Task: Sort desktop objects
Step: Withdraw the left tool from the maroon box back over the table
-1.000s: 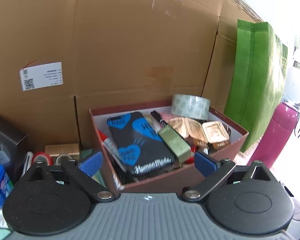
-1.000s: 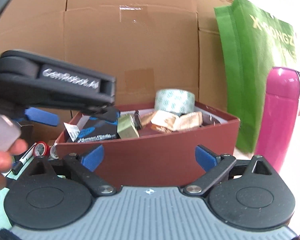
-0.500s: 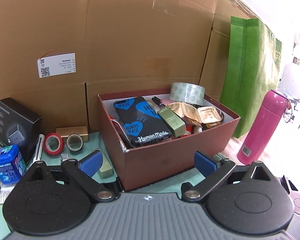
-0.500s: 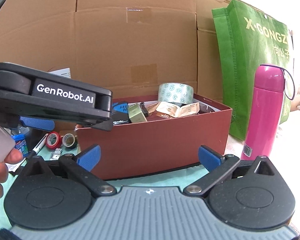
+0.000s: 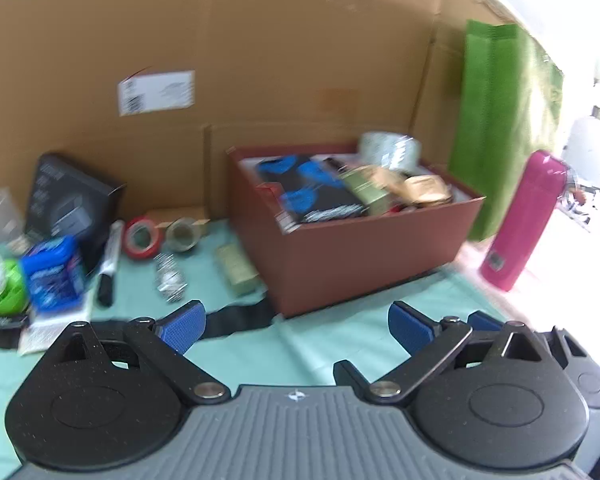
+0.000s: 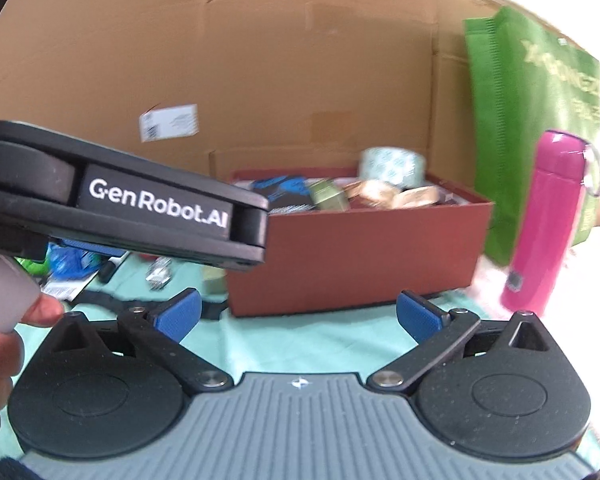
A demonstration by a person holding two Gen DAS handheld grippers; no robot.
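A wall of flat brown cardboard (image 5: 284, 60) with a white label (image 5: 156, 92) stuck to it backs a desk under a pale green cloth (image 5: 312, 352); both views are blurred. At far left on the cloth lie a green plastic thing (image 5: 0, 288), a blue packet (image 5: 52, 276), and a black box (image 5: 72, 204) standing against the cardboard. Beside them a marker (image 5: 110, 264) lies lengthwise, then a red tape roll (image 5: 142, 236) and a grey tape roll (image 5: 183, 233) side by side, a metal watch (image 5: 170, 278), and a small olive carton (image 5: 236, 270) just beside the dark red box (image 5: 364, 252). That open, straight-sided box is crammed: a black case with blue hearts (image 5: 312, 192), an olive carton, gold foil packets (image 5: 424, 190), and a patterned tape roll (image 5: 388, 150) at the back. To its right a green fabric bag (image 5: 496, 120) stands against the cardboard, and a smooth pink bottle (image 5: 524, 216) stands upright in front of it. The left gripper (image 5: 296, 326) hangs over the cloth with its blue ribbed pads wide apart and nothing between them. The right gripper (image 6: 298, 314) is likewise spread wide and empty, facing the red box.
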